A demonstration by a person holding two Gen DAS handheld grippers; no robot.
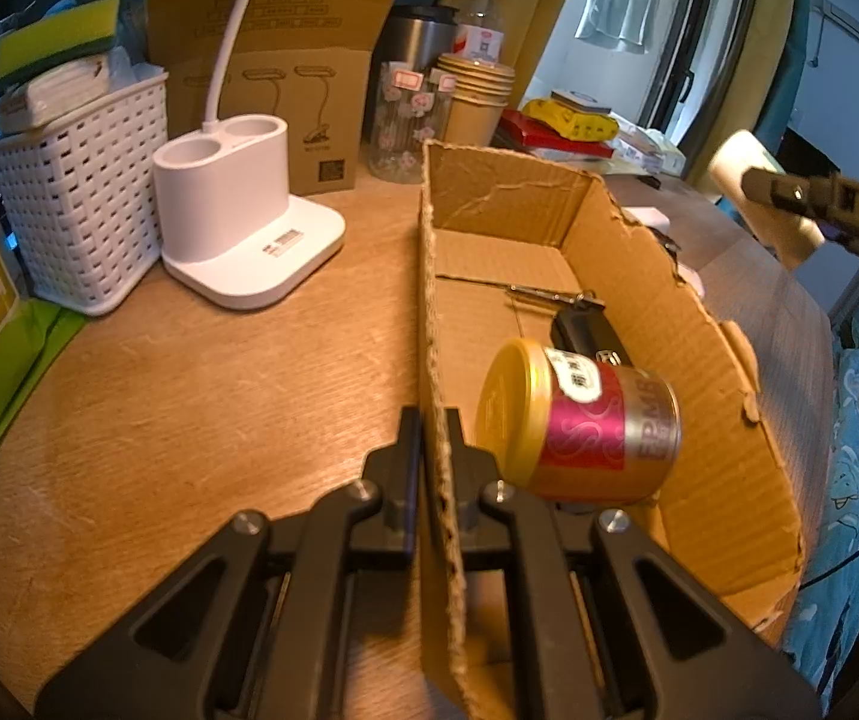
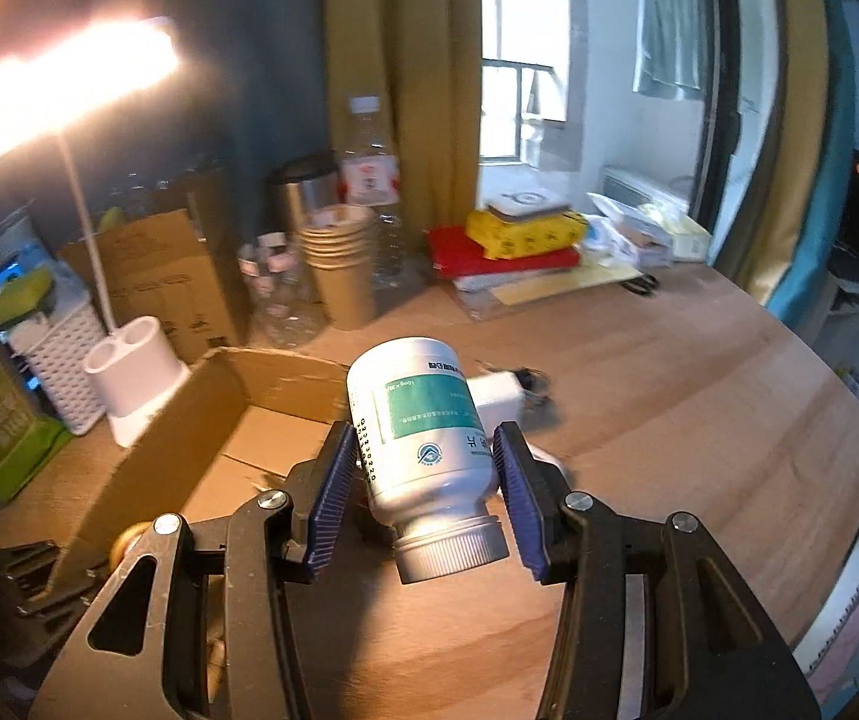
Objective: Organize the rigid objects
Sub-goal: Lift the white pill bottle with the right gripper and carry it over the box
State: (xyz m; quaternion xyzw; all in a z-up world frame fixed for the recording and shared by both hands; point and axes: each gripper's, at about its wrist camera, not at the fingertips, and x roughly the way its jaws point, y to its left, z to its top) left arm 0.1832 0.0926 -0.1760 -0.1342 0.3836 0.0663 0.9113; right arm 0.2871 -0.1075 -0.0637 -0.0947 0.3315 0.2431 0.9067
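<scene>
From the left wrist view, the left hand-held gripper is pinching the near-left wall of the shallow, torn brown cardboard box, its two black fingers pressed together on either side of the corrugated edge. The box is sitting on the wooden tabletop. Inside it, a gold-lidded cylindrical tin with a magenta and gold label is lying on its side, and behind the tin a black rectangular object and a small metal tool are resting on the box floor. To the left of the box a white plastic desk-lamp base with two round holders is standing beside a white woven plastic basket. At the right edge, the right hand-held gripper is showing only as a tan tip against something pale and blurred.

From the right wrist view, the right hand-held gripper is gripping a white plastic pill bottle with a teal label and a ribbed grey cap, its blue-padded fingers clamped on the bottle's sides. The bottle is tilted, cap toward the camera, and is hanging above the tabletop next to the box's right side. A white plug-like block is lying on the tabletop just behind the bottle.
</scene>
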